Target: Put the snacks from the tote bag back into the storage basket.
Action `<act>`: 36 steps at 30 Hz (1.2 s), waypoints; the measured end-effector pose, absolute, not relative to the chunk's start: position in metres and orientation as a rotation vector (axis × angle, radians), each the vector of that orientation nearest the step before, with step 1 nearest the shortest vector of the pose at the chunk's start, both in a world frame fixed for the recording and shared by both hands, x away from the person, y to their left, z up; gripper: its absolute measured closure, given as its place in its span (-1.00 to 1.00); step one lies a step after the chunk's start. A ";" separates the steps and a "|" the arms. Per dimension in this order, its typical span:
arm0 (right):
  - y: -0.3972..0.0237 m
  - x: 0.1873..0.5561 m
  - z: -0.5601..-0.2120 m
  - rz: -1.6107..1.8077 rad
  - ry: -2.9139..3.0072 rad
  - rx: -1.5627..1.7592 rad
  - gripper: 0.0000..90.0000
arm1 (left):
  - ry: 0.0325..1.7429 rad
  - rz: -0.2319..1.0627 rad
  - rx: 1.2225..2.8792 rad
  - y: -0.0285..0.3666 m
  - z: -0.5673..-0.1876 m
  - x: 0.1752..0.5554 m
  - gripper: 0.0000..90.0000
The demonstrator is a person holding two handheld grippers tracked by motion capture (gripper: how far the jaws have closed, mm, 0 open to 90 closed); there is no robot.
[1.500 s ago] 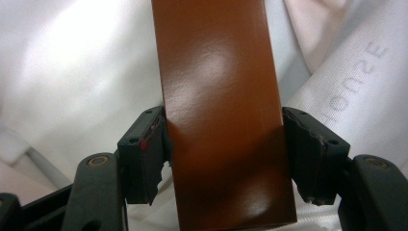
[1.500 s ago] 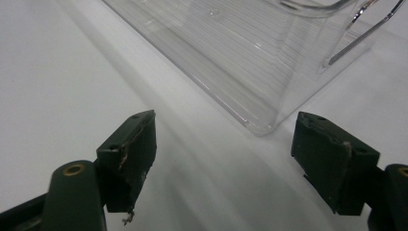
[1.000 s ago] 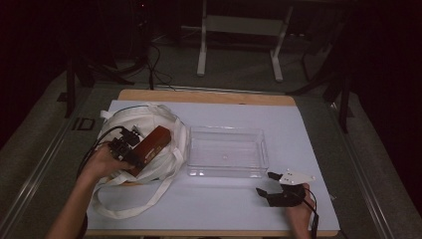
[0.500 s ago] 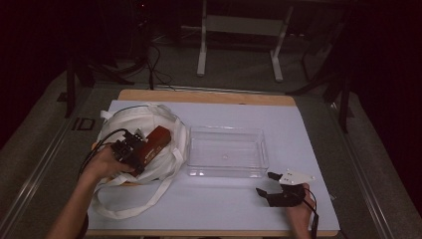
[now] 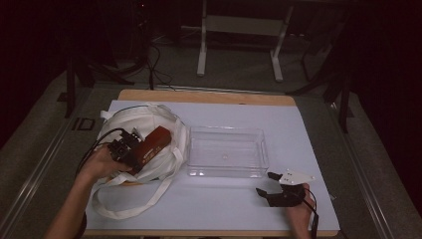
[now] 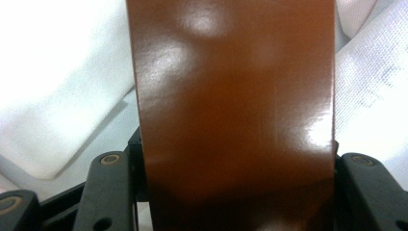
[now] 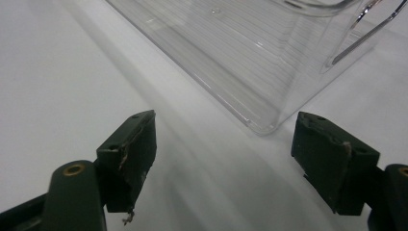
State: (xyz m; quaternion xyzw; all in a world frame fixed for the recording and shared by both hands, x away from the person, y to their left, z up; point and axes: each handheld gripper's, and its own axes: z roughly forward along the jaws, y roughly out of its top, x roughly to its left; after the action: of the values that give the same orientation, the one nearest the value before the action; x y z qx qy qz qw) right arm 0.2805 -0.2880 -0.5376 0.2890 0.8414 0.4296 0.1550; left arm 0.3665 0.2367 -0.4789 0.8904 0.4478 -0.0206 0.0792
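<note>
A glossy brown box [image 5: 153,143] rises out of the white cloth tote bag [image 5: 149,119] at the table's left. My left gripper [image 5: 130,152] is shut on the box's near end, and in the left gripper view the brown box [image 6: 235,110] sits clamped between the two jaws over the white cloth [image 6: 62,82]. A clear plastic bin [image 5: 226,151] stands empty at mid-table. My right gripper [image 5: 267,183] rests open on the white table just in front of the bin's near right corner; the right gripper view has that bin corner [image 7: 262,126] ahead of the spread jaws.
The tote's long handles [image 5: 132,206] trail toward the table's front edge. The white table top [image 5: 298,129] ends in a wooden rim. Beyond it are a dark floor, cables and a metal stand base [image 5: 239,25].
The left gripper has drawn the brown box slightly up and right out of the bag. The right gripper has stayed put.
</note>
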 end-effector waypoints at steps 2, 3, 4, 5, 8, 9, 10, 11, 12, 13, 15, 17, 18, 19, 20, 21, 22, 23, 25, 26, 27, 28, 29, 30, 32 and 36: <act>-0.288 0.280 -0.538 1.230 2.411 0.828 -0.47 | 1.342 -0.053 2.663 0.238 -0.477 0.366 -0.05; -0.288 0.280 -0.538 1.231 2.410 0.828 -0.47 | 1.341 -0.052 2.661 0.238 -0.476 0.366 -0.05; -0.288 0.280 -0.538 1.231 2.410 0.828 -0.47 | 1.341 -0.053 2.658 0.239 -0.475 0.366 -0.05; -0.288 0.280 -0.538 1.230 2.410 0.828 -0.47 | 1.335 -0.053 2.658 0.240 -0.475 0.367 -0.04; -0.288 0.280 -0.538 1.230 2.411 0.826 -0.47 | 1.333 -0.033 2.652 0.242 -0.471 0.367 -0.03; -0.288 0.280 -0.538 1.230 2.411 0.827 -0.47 | 1.332 -0.023 2.646 0.242 -0.470 0.366 -0.03; -0.288 0.281 -0.538 1.229 2.411 0.825 -0.47 | 1.328 -0.011 2.645 0.243 -0.469 0.366 -0.03; -0.288 0.280 -0.538 1.228 2.412 0.825 -0.47 | 1.325 -0.006 2.649 0.243 -0.468 0.367 -0.03; -0.288 0.280 -0.538 1.228 2.412 0.824 -0.47 | 1.320 0.006 2.655 0.243 -0.468 0.367 -0.03; -0.288 0.280 -0.538 1.227 2.413 0.823 -0.47 | 1.320 0.008 2.656 0.243 -0.467 0.366 -0.03; -0.288 0.280 -0.538 1.226 2.413 0.823 -0.47 | 1.314 0.020 2.660 0.243 -0.466 0.366 -0.03; -0.288 0.280 -0.538 1.227 2.412 0.823 -0.47 | 1.313 0.024 2.655 0.244 -0.463 0.366 -0.03; -0.288 0.280 -0.538 1.227 2.412 0.823 -0.47 | 1.313 0.024 2.655 0.244 -0.463 0.366 -0.03; -0.288 0.280 -0.538 1.227 2.413 0.823 -0.47 | 1.322 0.021 2.648 0.244 -0.462 0.366 -0.03; -0.288 0.280 -0.538 1.227 2.413 0.823 -0.47 | 1.325 0.034 2.647 0.245 -0.461 0.367 -0.03; -0.288 0.280 -0.538 1.227 2.413 0.823 -0.47 | 1.328 0.042 2.647 0.246 -0.460 0.367 -0.02; -0.288 0.280 -0.538 1.227 2.413 0.823 -0.47 | 1.328 0.049 2.644 0.246 -0.458 0.367 -0.02; -0.288 0.280 -0.538 1.226 2.413 0.822 -0.47 | 1.327 0.053 2.636 0.247 -0.457 0.367 -0.02; -0.288 0.280 -0.538 1.227 2.413 0.821 -0.47 | 1.322 0.059 2.631 0.248 -0.453 0.367 -0.02; -0.288 0.281 -0.538 1.226 2.413 0.821 -0.47 | 1.324 0.062 2.626 0.249 -0.452 0.367 -0.02; -0.288 0.281 -0.538 1.226 2.413 0.821 -0.47 | 1.326 0.065 2.624 0.249 -0.450 0.367 -0.02; -0.288 0.281 -0.538 1.226 2.413 0.821 -0.47 | 1.324 0.066 2.623 0.250 -0.449 0.367 -0.02; -0.288 0.281 -0.538 1.226 2.413 0.821 -0.47 | 1.326 0.075 2.619 0.250 -0.447 0.367 -0.02; -0.288 0.281 -0.538 1.227 2.413 0.820 -0.47 | 1.327 0.075 2.616 0.251 -0.446 0.367 -0.02; -0.288 0.281 -0.538 1.226 2.414 0.820 -0.47 | 1.324 0.088 2.614 0.253 -0.442 0.367 -0.02; -0.288 0.280 -0.538 1.226 2.413 0.821 -0.47 | 1.323 0.098 2.596 0.255 -0.435 0.367 -0.02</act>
State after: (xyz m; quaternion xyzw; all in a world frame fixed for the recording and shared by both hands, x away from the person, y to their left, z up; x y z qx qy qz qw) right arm 0.2805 -0.2875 -0.5379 0.2867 0.8427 0.4282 0.1557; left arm 0.3667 0.2551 -0.4354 0.8848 0.4509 0.0335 0.1130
